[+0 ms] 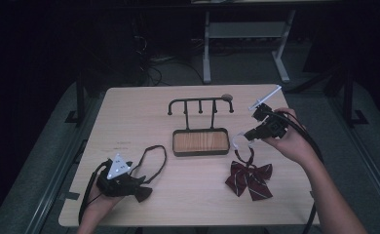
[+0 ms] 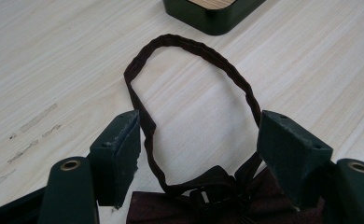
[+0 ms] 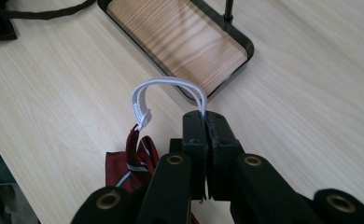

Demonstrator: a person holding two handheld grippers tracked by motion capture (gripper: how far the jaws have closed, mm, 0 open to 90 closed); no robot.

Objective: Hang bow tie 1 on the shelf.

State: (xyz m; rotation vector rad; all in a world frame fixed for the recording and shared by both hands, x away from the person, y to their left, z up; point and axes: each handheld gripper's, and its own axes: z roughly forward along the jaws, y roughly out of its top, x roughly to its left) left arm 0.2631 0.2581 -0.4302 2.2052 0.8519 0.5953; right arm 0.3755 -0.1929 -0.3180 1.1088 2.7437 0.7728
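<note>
A: Status, near to far?

B: Low left of the high view: left gripper sits on the table, jaws spread either side of the dark bow tie. Nothing clamped. Its dark strap lies in a flat loop towards the tray.

A: Right side?

B: Right gripper has its jaws closed on the white elastic loop of the striped red bow tie. The loop is lifted; the bow rests on the table, lower right of centre.

A: Anything on the rack?

B: No. Black hook stand with wood-lined tray, mid frame, both bare. Likely goal is hanging the ties, so judged early: one tie gripped, none hung.

A: Surface, room?

B: Pale wood-grain table, faint scuffs. Beyond it a dark room, grey floor, white desk frame at top centre.
</note>
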